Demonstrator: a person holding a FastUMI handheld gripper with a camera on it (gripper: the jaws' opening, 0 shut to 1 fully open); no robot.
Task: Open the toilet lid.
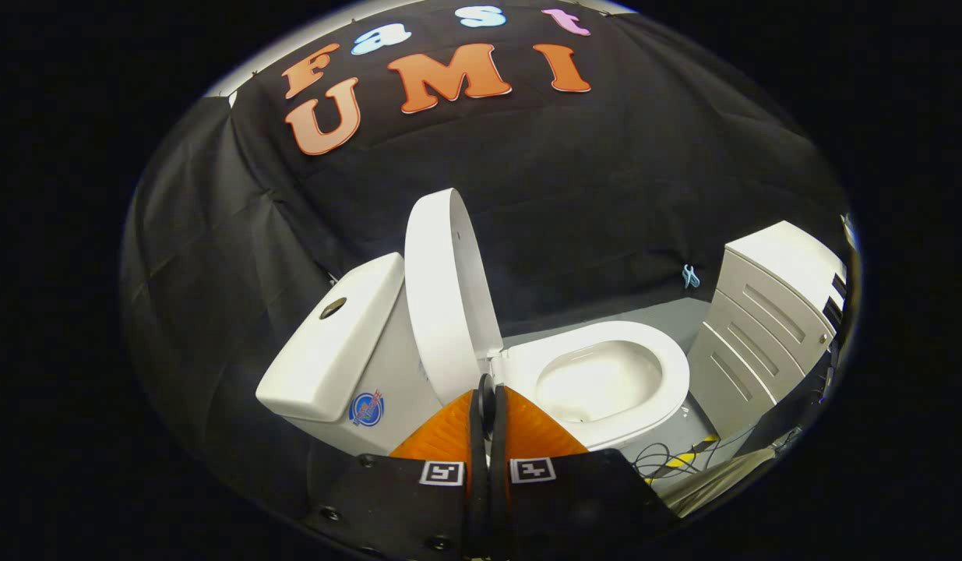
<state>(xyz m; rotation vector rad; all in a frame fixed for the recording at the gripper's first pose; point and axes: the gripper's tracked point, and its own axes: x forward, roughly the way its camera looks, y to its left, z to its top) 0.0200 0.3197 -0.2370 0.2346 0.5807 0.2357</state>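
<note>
The toilet lid [448,292] stands raised, nearly upright against the tank [333,343], leaving the seat [605,374] and bowl exposed. Your tool [487,397] sits just in front of the lid's lower edge, its fingers pressed together on nothing. The tank carries a round blue sticker [366,408], too small to read. Beyond the seat stands a white drawer cabinet [769,319]; cables [667,461] lie on the floor beside it.

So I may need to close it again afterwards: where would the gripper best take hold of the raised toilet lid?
Probably the lid's free top edge, farthest from the hinge, coming from the bowl side. The lid stands upright against the tank, so its thin rim is exposed there and would fit between the fingers. The gripper sits shut near the hinge now, with nothing between its fingers.
</note>
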